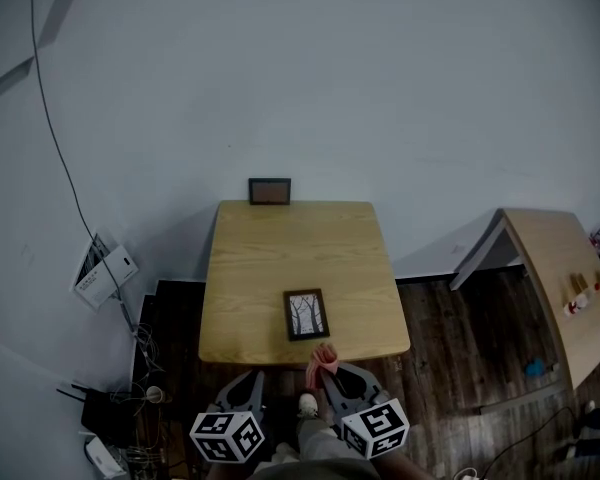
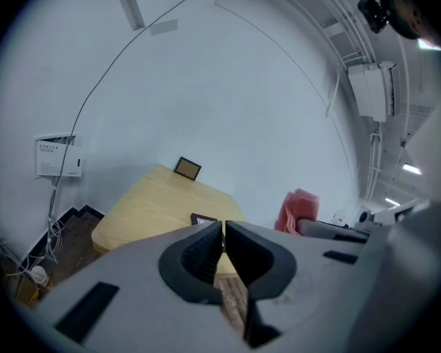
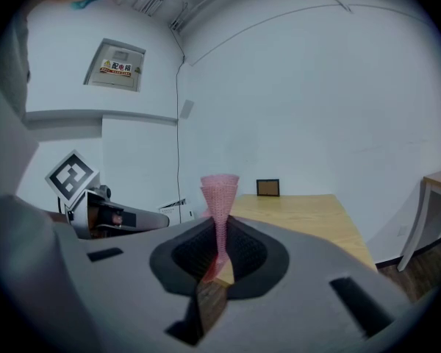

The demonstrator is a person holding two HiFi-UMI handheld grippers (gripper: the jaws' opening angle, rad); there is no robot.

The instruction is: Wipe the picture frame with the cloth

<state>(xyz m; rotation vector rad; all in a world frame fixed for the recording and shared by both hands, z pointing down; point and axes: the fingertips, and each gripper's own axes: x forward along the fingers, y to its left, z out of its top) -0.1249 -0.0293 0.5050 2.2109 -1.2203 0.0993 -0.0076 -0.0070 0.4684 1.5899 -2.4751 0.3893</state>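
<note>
Right gripper [image 3: 219, 247] fingers clamp cloth [image 3: 220, 190]; left gripper [image 2: 224, 234] fingers closed, empty; picture frame [image 1: 306, 314] beyond both.

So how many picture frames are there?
2. A flat frame lies near the table's front edge, and a standing frame is at its far edge by the wall. None seems hidden.

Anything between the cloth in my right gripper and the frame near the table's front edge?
Nothing visible. The cloth is at the front edge of the table; only wood separates it from the frame.
</note>
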